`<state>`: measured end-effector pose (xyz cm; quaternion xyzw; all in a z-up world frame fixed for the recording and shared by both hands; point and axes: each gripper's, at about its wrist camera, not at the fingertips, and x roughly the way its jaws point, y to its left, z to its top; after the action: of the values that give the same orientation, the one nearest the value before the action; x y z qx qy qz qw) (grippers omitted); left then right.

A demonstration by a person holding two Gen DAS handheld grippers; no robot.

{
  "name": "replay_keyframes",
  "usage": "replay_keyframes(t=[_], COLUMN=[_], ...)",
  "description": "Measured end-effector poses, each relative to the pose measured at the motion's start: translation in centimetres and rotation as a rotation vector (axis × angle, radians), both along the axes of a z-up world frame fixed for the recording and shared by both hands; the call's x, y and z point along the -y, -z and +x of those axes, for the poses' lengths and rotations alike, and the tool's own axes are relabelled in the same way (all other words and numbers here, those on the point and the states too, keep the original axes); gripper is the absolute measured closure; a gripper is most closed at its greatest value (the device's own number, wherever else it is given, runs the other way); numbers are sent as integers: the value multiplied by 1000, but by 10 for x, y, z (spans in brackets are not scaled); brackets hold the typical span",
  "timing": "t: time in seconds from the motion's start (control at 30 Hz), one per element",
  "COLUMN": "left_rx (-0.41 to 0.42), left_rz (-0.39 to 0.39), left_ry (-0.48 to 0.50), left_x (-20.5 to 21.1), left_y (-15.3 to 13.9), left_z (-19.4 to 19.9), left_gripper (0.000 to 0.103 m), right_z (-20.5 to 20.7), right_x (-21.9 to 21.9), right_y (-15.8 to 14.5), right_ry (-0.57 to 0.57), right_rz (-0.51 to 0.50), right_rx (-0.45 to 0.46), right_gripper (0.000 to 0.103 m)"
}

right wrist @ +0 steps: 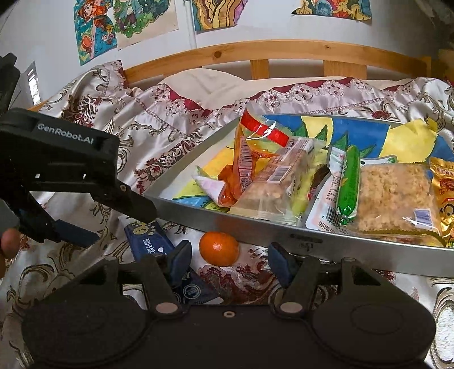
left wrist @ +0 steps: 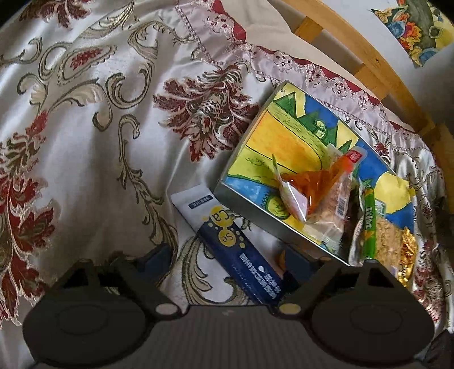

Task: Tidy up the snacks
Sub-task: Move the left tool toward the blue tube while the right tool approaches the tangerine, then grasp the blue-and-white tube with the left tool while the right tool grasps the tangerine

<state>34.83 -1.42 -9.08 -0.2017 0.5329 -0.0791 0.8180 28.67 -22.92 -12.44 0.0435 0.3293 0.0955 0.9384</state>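
A shallow grey tray (left wrist: 247, 211) (right wrist: 227, 218) lined with a coloured drawing lies on the bedspread and holds several snack packets: an orange one (left wrist: 317, 184) (right wrist: 241, 167), a clear biscuit pack (right wrist: 272, 181), a green sausage (right wrist: 347, 184) and a rice-crisp pack (right wrist: 394, 195). A blue and white sachet (left wrist: 235, 244) (right wrist: 150, 238) lies beside the tray. My left gripper (left wrist: 227, 255) is open around the sachet. A small orange (right wrist: 219, 248) sits in front of the tray, just ahead of my open, empty right gripper (right wrist: 228, 259).
The patterned satin bedspread (left wrist: 85, 142) covers the bed. A wooden bed rail (right wrist: 255, 54) and a wall with drawings (right wrist: 124, 25) are behind. A gold packet (right wrist: 442, 193) lies at the tray's right end.
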Motion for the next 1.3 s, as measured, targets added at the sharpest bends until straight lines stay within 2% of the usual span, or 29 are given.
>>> replay_keyframes(t=[0.2, 0.27, 0.43, 0.63, 0.7, 0.8, 0.87, 1.03, 1.13, 1.17, 1.3], left_rx=[-19, -41, -22, -90, -109, -91, -82, -97, -96, -95, -103], left_rz=[36, 23, -31, -14, -35, -70, -109, -112, -120, -123, -143], left_ry=[23, 22, 38, 36, 24, 22, 36, 8, 3, 0, -32], left_x=[8, 7, 7, 11, 7, 4, 3, -3, -4, -4, -8], left_y=[-2, -6, -20, 4, 14, 19, 22, 29, 30, 30, 29], left_z=[0, 0, -3, 4, 7, 10, 14, 17, 17, 16, 14], left_gripper=[20, 20, 20, 20, 21, 22, 32, 60, 64, 66, 72], right_z=[2, 3, 3, 3, 3, 4, 5, 10, 11, 11, 9], right_x=[-1, -1, -2, -2, -3, -5, -6, -12, -14, -14, -14], right_y=[2, 2, 3, 4, 5, 4, 3, 6, 9, 9, 9], right_ry=[0, 1, 2, 6, 10, 14, 16, -3, 6, 8, 16], right_rz=[11, 16, 15, 14, 15, 8, 4, 7, 7, 4, 9], right_rx=[-8, -9, -8, -5, -5, -10, -15, -43, -42, -41, -35], right_gripper=[40, 40, 40, 40, 40, 40, 42, 56, 61, 67, 69])
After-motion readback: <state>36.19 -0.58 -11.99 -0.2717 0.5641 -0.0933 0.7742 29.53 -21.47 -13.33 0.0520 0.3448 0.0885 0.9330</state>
